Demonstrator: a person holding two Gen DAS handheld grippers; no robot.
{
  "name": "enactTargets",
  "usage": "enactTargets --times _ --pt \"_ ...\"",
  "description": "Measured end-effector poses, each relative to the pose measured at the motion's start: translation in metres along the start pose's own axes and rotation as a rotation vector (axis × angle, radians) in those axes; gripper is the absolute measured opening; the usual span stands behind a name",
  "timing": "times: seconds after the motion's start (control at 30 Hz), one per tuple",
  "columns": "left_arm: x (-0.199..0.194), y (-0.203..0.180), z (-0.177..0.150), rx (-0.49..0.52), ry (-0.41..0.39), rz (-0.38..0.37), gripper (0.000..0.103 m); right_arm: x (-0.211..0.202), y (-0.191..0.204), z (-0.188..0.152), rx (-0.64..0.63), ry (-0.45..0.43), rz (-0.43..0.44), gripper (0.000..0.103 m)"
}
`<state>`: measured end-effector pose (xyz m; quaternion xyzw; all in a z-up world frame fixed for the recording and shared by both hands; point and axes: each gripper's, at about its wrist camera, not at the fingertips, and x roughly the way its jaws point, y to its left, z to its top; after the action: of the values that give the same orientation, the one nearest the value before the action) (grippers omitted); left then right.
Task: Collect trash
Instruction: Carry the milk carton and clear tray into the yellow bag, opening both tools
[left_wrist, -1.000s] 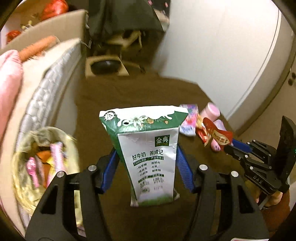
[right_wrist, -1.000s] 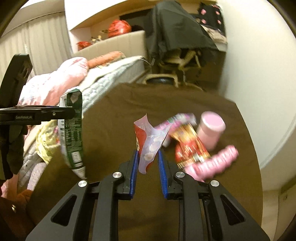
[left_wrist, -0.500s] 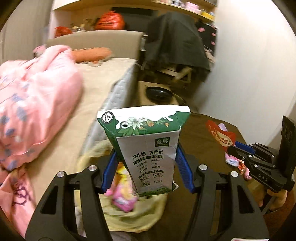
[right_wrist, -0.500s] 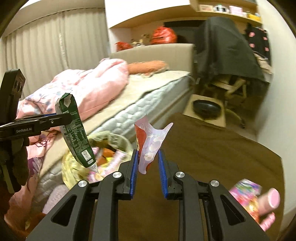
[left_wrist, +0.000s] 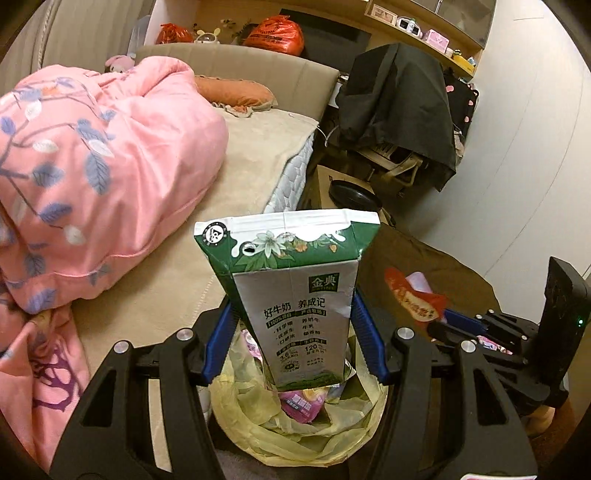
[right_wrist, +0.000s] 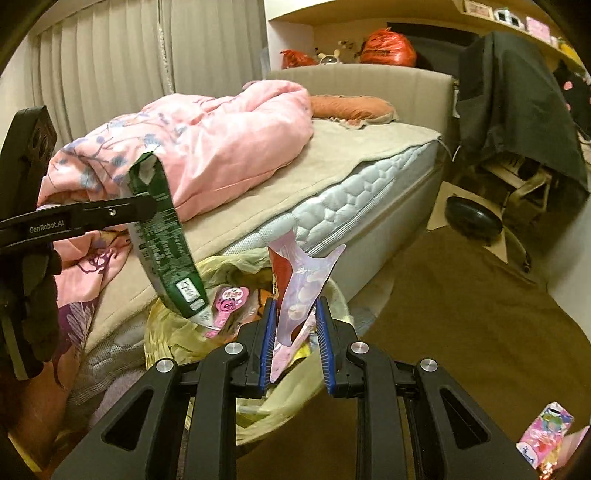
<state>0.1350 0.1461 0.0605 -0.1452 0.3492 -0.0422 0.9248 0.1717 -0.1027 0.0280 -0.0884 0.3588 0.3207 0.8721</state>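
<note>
My left gripper is shut on a green and white milk carton, held upright over a bin lined with a yellow bag. The carton also shows in the right wrist view, tilted above the bin. My right gripper holds a red and pale pink snack wrapper between its blue pads, just over the bin's rim. The jaws stand slightly apart and the wrapper leans on the left pad. The bin holds several pink wrappers.
A bed with a pink quilt stands right behind the bin. A brown table lies to the right, with a pink wrapper at its near edge. A chair draped in black cloth and a black round object stand beyond.
Both grippers have swung left from the brown table to above the bin, carrying the carton and the wrapper. The right jaws look a little wider apart now.
</note>
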Motion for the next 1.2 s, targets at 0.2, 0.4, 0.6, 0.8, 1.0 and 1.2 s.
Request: enactTargets --times 0.2,0.4,0.6,0.8,1.0,1.2 --pt "0.039 0.001 -0.015 0.015 0.074 -0.041 0.056 0.029 0.002 -0.003 0.004 0.052 0.05 0.021" --pt "0.093 0.011 -0.043 0.032 0.24 -0.011 0.056 0.068 0.0 -0.017 -0.017 0.157 0.071 0.021" --pt "0.118 0.018 -0.057 0.028 0.312 -0.005 0.056 0.088 -0.001 -0.023 -0.022 0.204 0.085 0.021" --pt "0.126 0.015 -0.06 0.048 0.32 -0.011 0.056 0.097 -0.002 -0.023 -0.024 0.225 0.092 0.021" --pt "0.122 0.016 -0.06 0.043 0.319 -0.012 0.056 0.099 -0.004 -0.025 -0.013 0.227 0.089 0.021" --pt "0.103 0.022 -0.051 0.004 0.284 -0.009 0.065 0.093 -0.004 -0.025 -0.015 0.211 0.072 0.036"
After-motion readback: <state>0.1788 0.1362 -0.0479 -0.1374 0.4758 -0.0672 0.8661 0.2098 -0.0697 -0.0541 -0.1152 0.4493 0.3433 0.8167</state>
